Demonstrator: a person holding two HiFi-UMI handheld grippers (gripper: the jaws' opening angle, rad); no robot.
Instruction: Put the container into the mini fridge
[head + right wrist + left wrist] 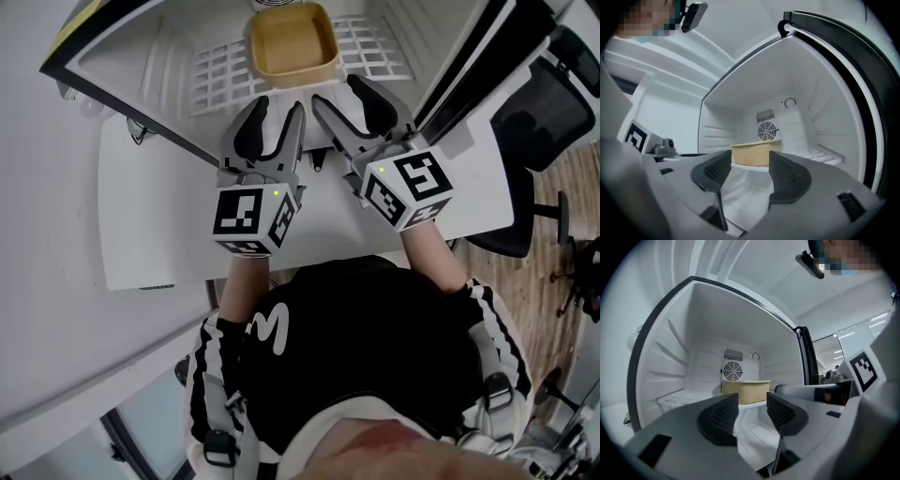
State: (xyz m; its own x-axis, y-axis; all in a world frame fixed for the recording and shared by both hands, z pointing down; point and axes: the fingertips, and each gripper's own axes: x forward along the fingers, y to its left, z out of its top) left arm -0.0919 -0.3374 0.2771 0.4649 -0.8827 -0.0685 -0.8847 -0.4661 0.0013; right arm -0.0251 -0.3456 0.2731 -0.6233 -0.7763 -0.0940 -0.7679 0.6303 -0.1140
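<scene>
- risk: container (pixel 292 42) looks placed, so any fwd drift of either tong could nudge it along the wire shelf (pixel 217 77). cause: both point level, straight at it.
- risk: door left open, task unfinished.
- left gripper (pixel 279 117): jaws apart, nothing between them.
- right gripper (pixel 349 101): jaws apart, empty too.
- container sits upright inside the mini fridge (pixel 712 333), toward the back near the fan, touching neither tong.
- the 2 tongs are side by side at the fridge mouth, container ahead, centred between them.
</scene>
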